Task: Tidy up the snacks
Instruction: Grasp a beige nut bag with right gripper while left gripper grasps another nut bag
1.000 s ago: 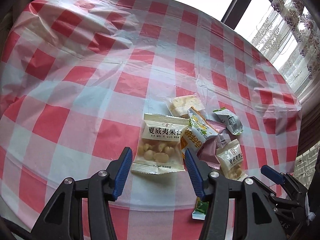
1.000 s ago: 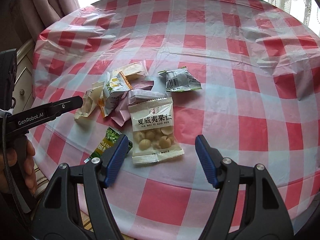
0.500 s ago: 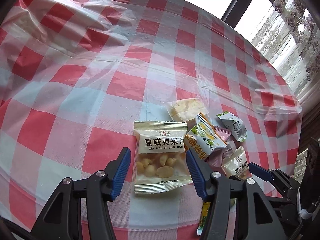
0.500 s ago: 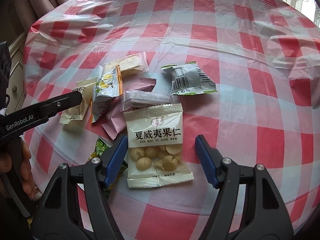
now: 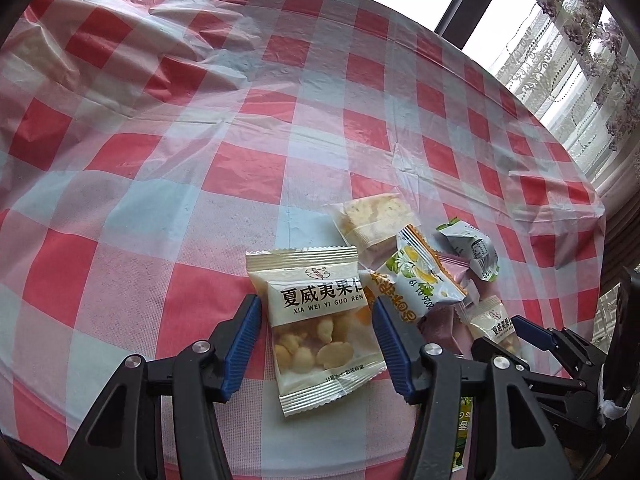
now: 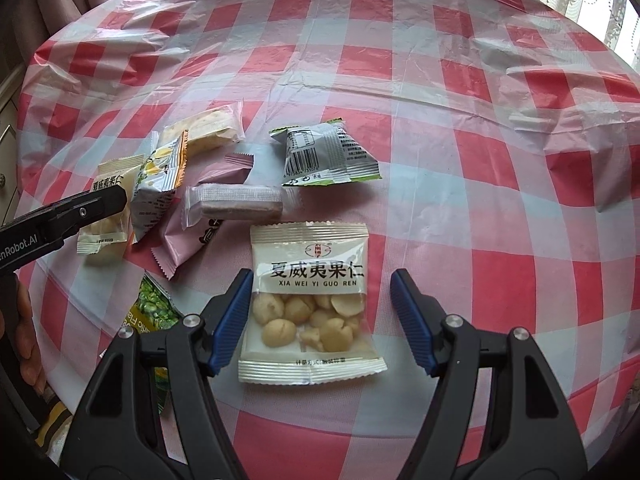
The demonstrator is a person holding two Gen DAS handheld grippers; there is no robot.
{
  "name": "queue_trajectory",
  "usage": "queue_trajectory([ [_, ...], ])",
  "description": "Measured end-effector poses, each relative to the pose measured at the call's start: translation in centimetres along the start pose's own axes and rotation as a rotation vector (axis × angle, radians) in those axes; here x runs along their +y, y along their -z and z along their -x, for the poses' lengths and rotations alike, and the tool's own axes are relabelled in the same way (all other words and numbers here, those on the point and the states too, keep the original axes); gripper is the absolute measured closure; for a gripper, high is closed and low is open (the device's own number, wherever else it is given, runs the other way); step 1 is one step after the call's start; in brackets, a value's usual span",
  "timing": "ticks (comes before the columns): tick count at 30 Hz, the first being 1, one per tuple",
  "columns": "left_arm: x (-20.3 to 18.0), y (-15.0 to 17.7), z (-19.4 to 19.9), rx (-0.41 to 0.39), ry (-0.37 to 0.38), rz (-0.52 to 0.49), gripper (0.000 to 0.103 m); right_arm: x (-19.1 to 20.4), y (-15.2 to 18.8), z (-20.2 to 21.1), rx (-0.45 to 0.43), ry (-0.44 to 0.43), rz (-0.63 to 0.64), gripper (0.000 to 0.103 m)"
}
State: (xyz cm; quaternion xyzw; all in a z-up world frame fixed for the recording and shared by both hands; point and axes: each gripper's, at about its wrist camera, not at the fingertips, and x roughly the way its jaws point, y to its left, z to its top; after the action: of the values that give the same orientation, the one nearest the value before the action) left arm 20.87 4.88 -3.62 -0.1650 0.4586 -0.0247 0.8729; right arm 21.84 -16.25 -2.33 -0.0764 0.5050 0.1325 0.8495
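Both grippers are lowered over separate macadamia nut packets, jaws apart and gripping nothing. Left gripper (image 5: 316,330): its blue pads stand on either side of the left-hand macadamia packet (image 5: 316,328), the left pad just beside the packet edge and the right pad at the edge where the yellow-and-orange citrus sachet (image 5: 416,280) overlaps it. Right gripper (image 6: 322,320): the right-hand macadamia packet (image 6: 312,304) lies flat on the checked tablecloth (image 6: 460,160) between the pads, close to the left pad and clear of the right one.

Relative to the right-hand macadamia packet, the other snacks lie as follows:
- brown wafer bar (image 6: 236,202): just beyond it;
- grey-and-green sachet (image 6: 324,154): farther beyond;
- pink wrapper (image 6: 180,240) and green pea packet (image 6: 154,312): to its left.

Likely faults (judged from the present layout):
- Left jaws may also catch the citrus sachet, lifting two items or dragging the pile.
- Pads closing on a flat, slippery film may skate off, or snag the loose tablecloth and shift every snack.
- The grippers work close together and may collide.
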Motion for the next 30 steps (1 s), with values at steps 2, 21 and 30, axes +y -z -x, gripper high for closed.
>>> queue_trajectory([
  [2, -0.5, 0.1, 0.0, 0.004, -0.026, -0.025, 0.045, -0.3, 0.2, 0.0, -0.002, 0.005, -0.011, 0.031],
  [21, -0.2, 0.1, 0.3, -0.015, -0.125, -0.013, 0.033, -0.8, 0.3, 0.0, -0.004, 0.022, -0.036, 0.023],
  [30, -1.0, 0.3, 0.2, -0.011, -0.137, -0.065, 0.047, -0.6, 0.4, 0.4, -0.025, 0.021, -0.025, 0.046],
])
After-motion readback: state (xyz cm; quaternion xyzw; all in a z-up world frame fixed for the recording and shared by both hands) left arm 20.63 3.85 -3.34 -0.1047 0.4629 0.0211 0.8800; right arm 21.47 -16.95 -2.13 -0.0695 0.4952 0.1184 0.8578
